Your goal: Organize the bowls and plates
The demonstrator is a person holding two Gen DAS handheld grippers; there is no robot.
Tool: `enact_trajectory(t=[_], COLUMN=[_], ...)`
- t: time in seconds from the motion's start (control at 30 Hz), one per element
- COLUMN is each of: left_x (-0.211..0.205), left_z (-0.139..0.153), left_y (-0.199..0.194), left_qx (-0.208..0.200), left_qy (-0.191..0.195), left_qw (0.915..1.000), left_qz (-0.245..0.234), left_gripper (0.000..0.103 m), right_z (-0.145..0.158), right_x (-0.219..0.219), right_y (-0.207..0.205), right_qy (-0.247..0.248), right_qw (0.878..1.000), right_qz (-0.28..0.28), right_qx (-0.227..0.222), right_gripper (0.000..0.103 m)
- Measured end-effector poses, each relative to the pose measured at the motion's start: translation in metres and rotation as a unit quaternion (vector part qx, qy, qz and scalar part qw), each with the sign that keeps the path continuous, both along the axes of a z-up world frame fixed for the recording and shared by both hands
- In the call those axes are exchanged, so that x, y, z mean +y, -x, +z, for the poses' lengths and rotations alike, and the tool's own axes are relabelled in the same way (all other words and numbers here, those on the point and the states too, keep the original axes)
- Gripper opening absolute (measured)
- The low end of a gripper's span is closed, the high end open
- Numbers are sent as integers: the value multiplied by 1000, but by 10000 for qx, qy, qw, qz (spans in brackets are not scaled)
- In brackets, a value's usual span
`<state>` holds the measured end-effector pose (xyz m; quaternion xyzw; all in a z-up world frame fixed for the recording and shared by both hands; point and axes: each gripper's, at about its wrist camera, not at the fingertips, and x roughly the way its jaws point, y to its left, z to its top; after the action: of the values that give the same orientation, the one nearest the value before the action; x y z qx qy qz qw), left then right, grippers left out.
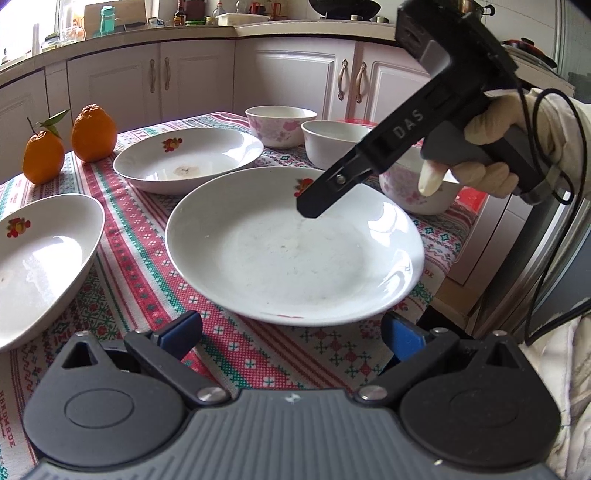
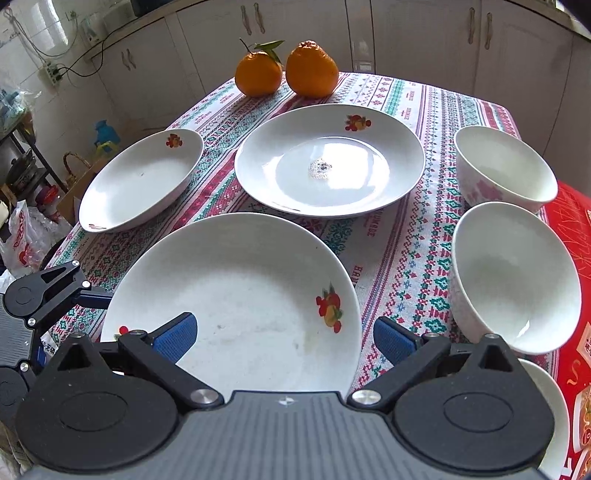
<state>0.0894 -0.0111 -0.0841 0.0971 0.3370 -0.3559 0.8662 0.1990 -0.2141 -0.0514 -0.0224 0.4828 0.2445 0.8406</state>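
While both spread wide, each hand-held gripper (image 1: 291,338) (image 2: 284,338) hovers over the near plate (image 1: 295,251), holding nothing.

My right tongs (image 2: 284,338) gape over the near plate (image 2: 236,295), with two more plates (image 2: 328,162) beyond, two bowls (image 2: 513,273) right, and two oranges (image 2: 312,68) far.

White cabinets (image 1: 199,77) line the kitchen; daylight, seemingly from a window (image 1: 22,22).

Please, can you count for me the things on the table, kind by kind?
Plates: 3
Bowls: 3
Oranges: 2
Total: 8
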Motion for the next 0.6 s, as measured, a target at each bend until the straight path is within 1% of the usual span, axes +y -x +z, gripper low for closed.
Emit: enact_trajectory(t=[0.3,0.37,0.53,0.6], left_x=[-4,-5,-5,-5], left_z=[4,4,5,5], left_y=[-1,-2,-1,-1], left_qx=[-41,-16,-27,-33], left_qy=[50,50,31,25], left_qw=[9999,9999,9999,9999], left_qz=[-105,-116,-121,-126], left_gripper=[102,100,100,100], right_z=[-3,-3,-6,-7], right_x=[1,1,-1,-2], right_y=[-9,-12,-20,-23], right_qy=[-52,-75,-21,-66], right_qw=[9997,9995,9988,9983], right_qz=[210,261,372,416], right_qx=[110,164,305,406], right_gripper=[99,92,84,83])
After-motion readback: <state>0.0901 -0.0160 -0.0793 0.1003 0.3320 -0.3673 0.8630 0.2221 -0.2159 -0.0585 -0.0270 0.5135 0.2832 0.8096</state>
